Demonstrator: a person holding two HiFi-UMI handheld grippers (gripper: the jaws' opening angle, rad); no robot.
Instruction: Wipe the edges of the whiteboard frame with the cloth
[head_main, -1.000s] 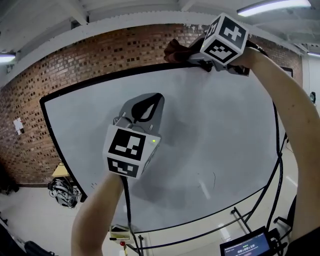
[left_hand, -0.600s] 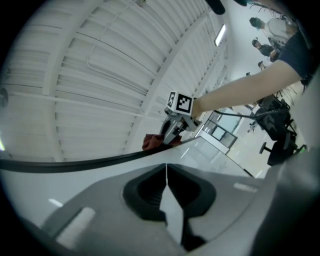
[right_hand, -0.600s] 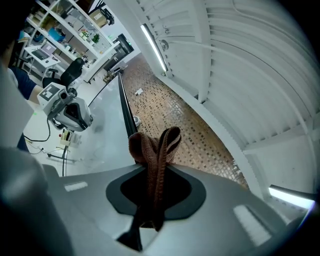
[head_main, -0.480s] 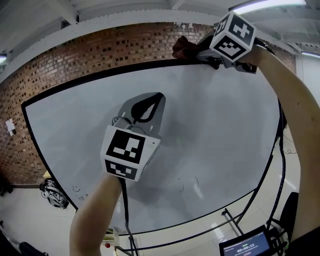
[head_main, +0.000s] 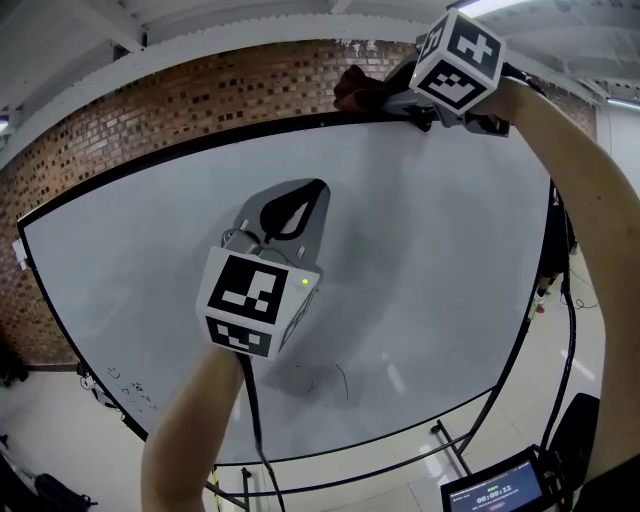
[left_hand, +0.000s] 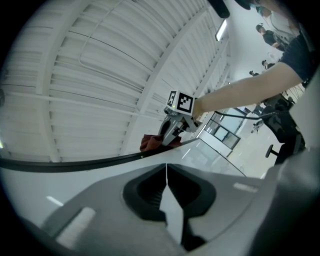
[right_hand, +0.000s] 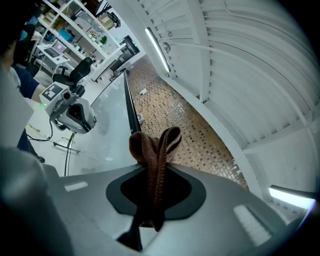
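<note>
The whiteboard (head_main: 420, 260) has a thin black frame (head_main: 200, 148). A brown cloth (head_main: 355, 88) lies on the frame's top edge, and my right gripper (head_main: 388, 100) is shut on it, arm reaching up from the right. In the right gripper view the cloth (right_hand: 154, 145) bulges out between the jaws, with the frame (right_hand: 131, 112) running away ahead. My left gripper (head_main: 316, 190) is held in front of the board's middle, shut and holding nothing. In the left gripper view its tips (left_hand: 166, 167) meet, and the cloth (left_hand: 150, 142) and right gripper (left_hand: 172, 131) show beyond on the top edge.
A brick wall (head_main: 150, 110) stands behind the board. The board's stand and black cables (head_main: 560, 300) run down the right side. A small screen (head_main: 492, 488) sits at the bottom right. Faint pen marks (head_main: 335, 378) are low on the board. Shelves (right_hand: 75, 25) stand far left.
Both grippers have slid to the right along the board: the board's left end and the pen marks drift left in the head view. The cloth stays on the top edge.
</note>
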